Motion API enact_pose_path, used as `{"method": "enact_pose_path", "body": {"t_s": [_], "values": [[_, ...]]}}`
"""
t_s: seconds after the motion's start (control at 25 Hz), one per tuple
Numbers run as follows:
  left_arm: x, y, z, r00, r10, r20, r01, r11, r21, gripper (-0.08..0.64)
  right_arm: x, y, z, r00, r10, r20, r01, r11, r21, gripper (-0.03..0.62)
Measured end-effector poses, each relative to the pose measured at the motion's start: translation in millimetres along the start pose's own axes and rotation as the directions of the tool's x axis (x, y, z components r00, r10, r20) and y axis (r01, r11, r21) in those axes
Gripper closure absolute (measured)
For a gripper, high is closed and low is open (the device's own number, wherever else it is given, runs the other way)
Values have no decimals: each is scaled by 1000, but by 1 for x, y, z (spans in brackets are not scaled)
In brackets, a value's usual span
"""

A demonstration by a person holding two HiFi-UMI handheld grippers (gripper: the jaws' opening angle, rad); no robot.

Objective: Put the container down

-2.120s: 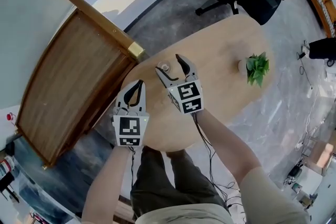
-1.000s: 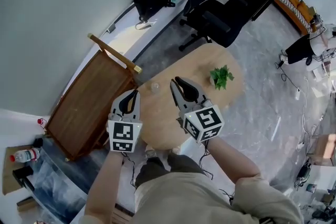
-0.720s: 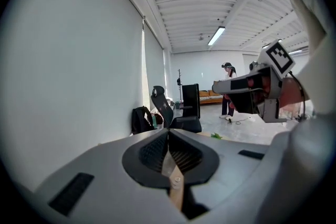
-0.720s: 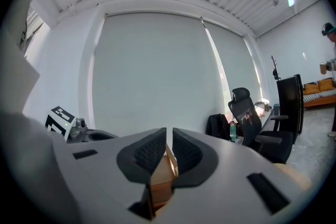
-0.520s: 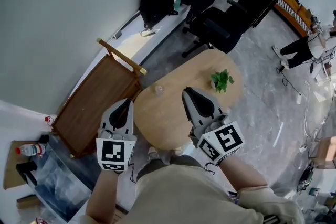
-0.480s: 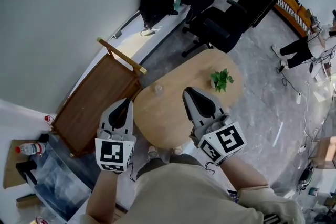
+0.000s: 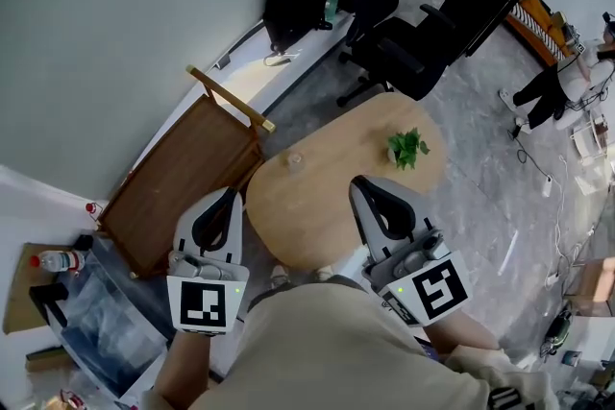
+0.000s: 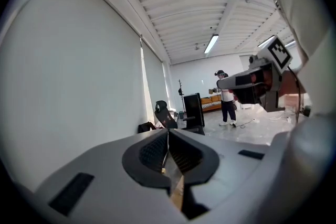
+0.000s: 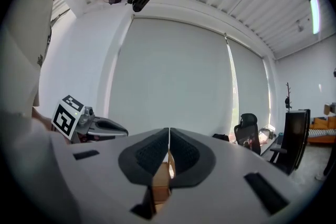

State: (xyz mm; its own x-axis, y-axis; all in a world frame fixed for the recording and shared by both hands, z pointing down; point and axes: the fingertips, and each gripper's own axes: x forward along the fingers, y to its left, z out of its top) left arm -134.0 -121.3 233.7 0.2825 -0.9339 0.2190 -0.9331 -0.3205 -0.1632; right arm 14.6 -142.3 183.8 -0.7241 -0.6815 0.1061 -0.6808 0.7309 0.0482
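Head view: the container [image 7: 293, 161], small, clear and round, stands on the oval wooden table [image 7: 332, 211], ahead of and between the left gripper [image 7: 229, 195] and right gripper [image 7: 358, 182], apart from both. Left gripper view: the ribbed dark pads [image 8: 153, 152] meet, nothing between. Right gripper view: its pads are likewise closed and empty.
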Motion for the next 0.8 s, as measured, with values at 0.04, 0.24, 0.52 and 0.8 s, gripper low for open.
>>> {"method": "enact_pose_path", "body": {"t_s": [0.04, 0.24, 0.52, 0.8], "values": [[-3, -2, 3, 1000, -7, 5, 7, 1000, -9, 552, -2, 2, 1, 1000, -1, 0, 1, 1000, -5, 592], [-10, -13, 10, 999, -34, 5, 34, 999, -24, 552, -10, 9, 0, 1000, 6, -19, -6, 1000, 4, 595], [-13, -19, 22, 998, -61, 18, 61, 998, -2, 552, -13, 15, 5, 1000, 14, -13, -14, 1000, 2, 596], [-21, -19, 24, 999, -45, 31, 45, 999, -25, 552, -18, 17, 4, 999, 16, -30, -16, 1000, 9, 597]]}}
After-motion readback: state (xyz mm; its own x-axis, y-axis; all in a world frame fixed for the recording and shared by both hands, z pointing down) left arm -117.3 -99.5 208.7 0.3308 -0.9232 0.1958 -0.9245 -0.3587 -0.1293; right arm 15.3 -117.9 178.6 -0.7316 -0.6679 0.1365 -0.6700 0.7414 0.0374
